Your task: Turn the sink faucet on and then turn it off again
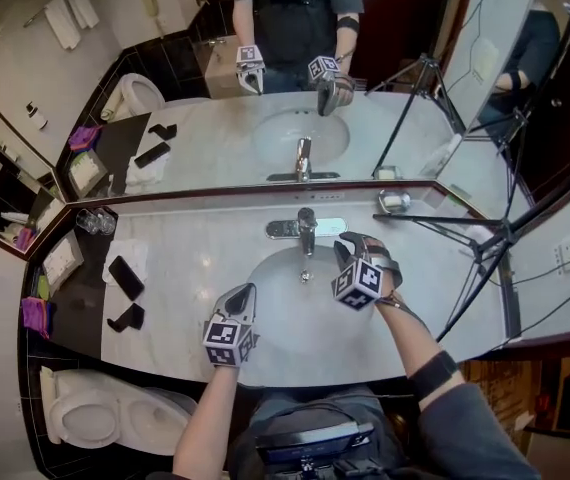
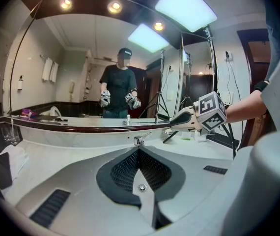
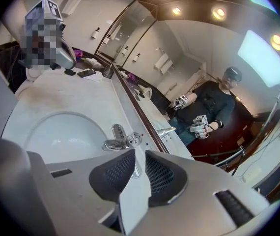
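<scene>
The left gripper (image 2: 138, 150) is held over the near rim of the sink (image 1: 265, 333), and its fingers (image 2: 125, 168) are clenched, the tips touching each other with nothing between them. The right gripper (image 3: 136, 154) is over the right part of the sink, a little further from the person. Its fingers (image 3: 115, 173) are released: only a narrow gap stays between the tips, and they grasp nothing. The faucet (image 1: 306, 230) stands just ahead of the right fingers and a bit to their left, apart from them, at the back rim of the sink. From the left fingers it is further ahead, across the sink. I cannot tell from these views if water runs. Well to the left of the left fingers, on the pale counter (image 1: 195, 248), a black phone (image 1: 125, 276) lies on a white towel (image 1: 137, 256). To the right of the right fingers the dark legs of a tripod (image 1: 485, 248) reach over the counter. Beyond the faucet the mirror (image 1: 215, 138) rises along the wall and shows the person with both grippers.
</scene>
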The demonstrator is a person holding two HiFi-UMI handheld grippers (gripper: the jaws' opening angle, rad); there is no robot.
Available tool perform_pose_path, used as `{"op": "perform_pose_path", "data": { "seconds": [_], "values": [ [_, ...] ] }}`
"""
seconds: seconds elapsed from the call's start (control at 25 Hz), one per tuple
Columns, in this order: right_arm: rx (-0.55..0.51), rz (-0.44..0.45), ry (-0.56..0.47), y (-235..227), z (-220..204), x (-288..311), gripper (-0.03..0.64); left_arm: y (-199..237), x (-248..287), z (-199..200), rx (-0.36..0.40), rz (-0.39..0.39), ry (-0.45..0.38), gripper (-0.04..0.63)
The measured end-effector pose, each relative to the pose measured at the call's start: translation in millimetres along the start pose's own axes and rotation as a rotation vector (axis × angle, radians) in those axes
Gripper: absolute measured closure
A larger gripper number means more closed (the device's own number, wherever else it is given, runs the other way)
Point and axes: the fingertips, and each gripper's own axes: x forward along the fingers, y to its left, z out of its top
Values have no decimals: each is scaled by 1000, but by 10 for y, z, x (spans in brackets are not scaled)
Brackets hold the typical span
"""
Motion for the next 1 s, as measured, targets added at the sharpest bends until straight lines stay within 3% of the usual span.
{"op": "perform_pose_path", "data": {
  "seconds": [0.24,0.6,0.84,1.0],
  "values": [
    [199,-49,-26,-10,-185,-399,591,-37,-12,98,15,-24,-14,606],
    [540,-62,-73,30,-583,-816,598,-154,-16,267,39,-40,-34,606],
    [677,-64,-77,69,-812,-1031,598,-153,-55,312,39,-31,-44,606],
    [709,-62,-76,119,-923,-1120,600,-189,-73,316,35,-34,-42,606]
  ]
}}
